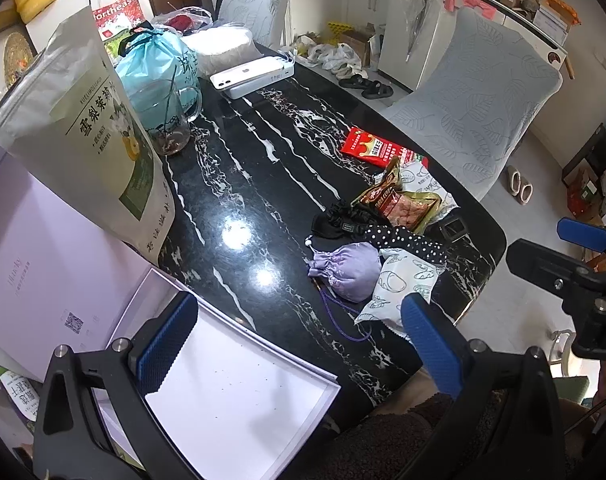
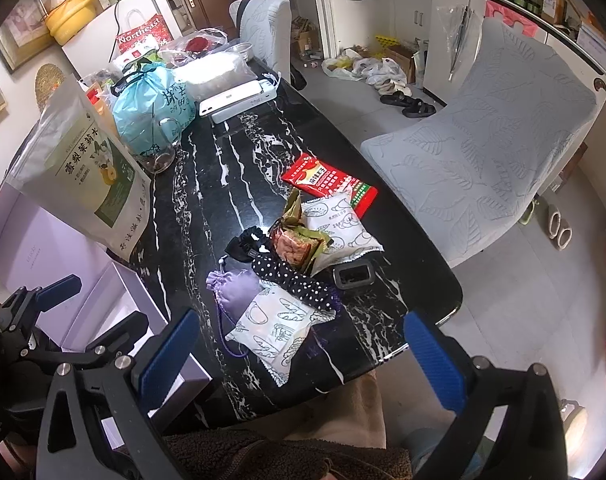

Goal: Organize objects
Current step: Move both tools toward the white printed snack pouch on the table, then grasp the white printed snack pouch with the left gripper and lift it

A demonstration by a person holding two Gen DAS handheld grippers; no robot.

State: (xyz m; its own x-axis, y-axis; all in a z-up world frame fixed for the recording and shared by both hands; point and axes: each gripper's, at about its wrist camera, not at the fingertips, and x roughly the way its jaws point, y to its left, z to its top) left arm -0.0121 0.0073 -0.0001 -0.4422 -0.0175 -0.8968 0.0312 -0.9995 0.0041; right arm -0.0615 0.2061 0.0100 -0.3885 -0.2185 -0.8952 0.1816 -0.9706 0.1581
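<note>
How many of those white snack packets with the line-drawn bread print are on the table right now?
2. One white printed snack packet lies nearest the table's front edge, beside the lilac drawstring pouch. The other sits farther back, partly under the brown-and-gold wrapper. More could be hidden beneath the pile.

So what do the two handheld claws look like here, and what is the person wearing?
Both match: black angular frames with silver bolt heads, each carrying two fingers faced with ribbed blue pads. The left claw and the right claw show no cables or readable markings. Below them is a dark brown fleecy garment on the person.
</note>
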